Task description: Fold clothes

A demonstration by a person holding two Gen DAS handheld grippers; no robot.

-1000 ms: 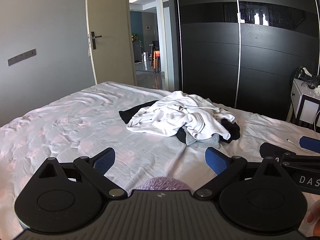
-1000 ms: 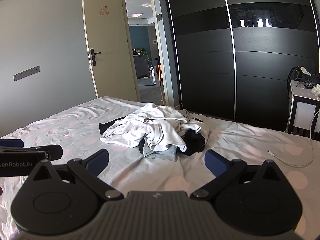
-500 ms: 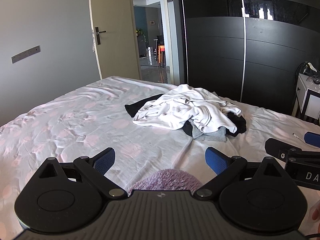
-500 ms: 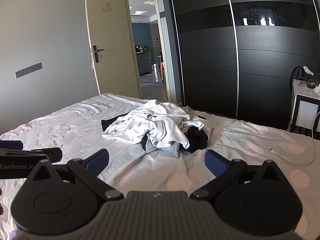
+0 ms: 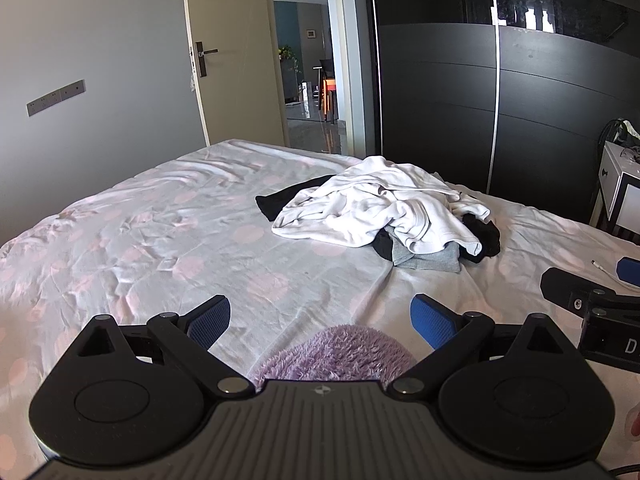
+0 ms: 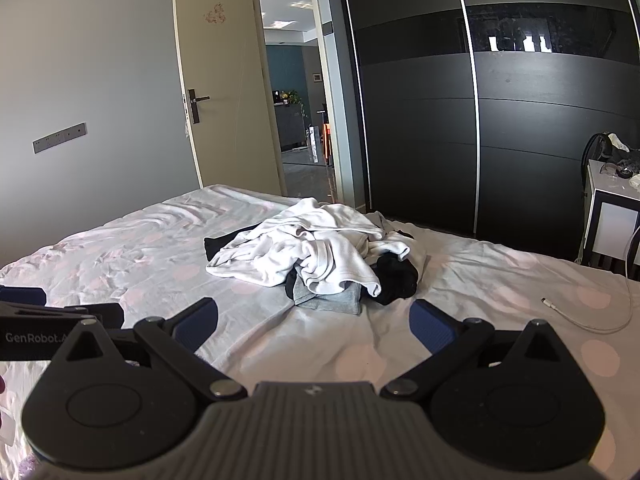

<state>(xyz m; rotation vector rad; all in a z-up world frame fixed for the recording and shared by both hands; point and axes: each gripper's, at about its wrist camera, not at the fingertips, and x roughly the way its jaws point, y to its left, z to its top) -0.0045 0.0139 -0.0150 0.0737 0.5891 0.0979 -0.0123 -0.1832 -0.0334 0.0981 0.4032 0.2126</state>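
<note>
A heap of clothes lies in the middle of the bed: a white garment on top, black pieces and a grey piece under it. My left gripper is open, well short of the heap, with nothing between its blue pads. My right gripper is open too, also short of the heap and holding nothing. Each gripper shows at the edge of the other's view.
The bed sheet is white with pink dots and wrinkled. A purple fluffy fabric lies just below my left gripper. A white cable lies on the bed's right side. A black wardrobe, a nightstand and an open door stand behind.
Both views have tilted or drawn back slightly, so the heap sits a little farther and higher. More purple fabric shows below my left gripper. Both grippers have stayed open.
</note>
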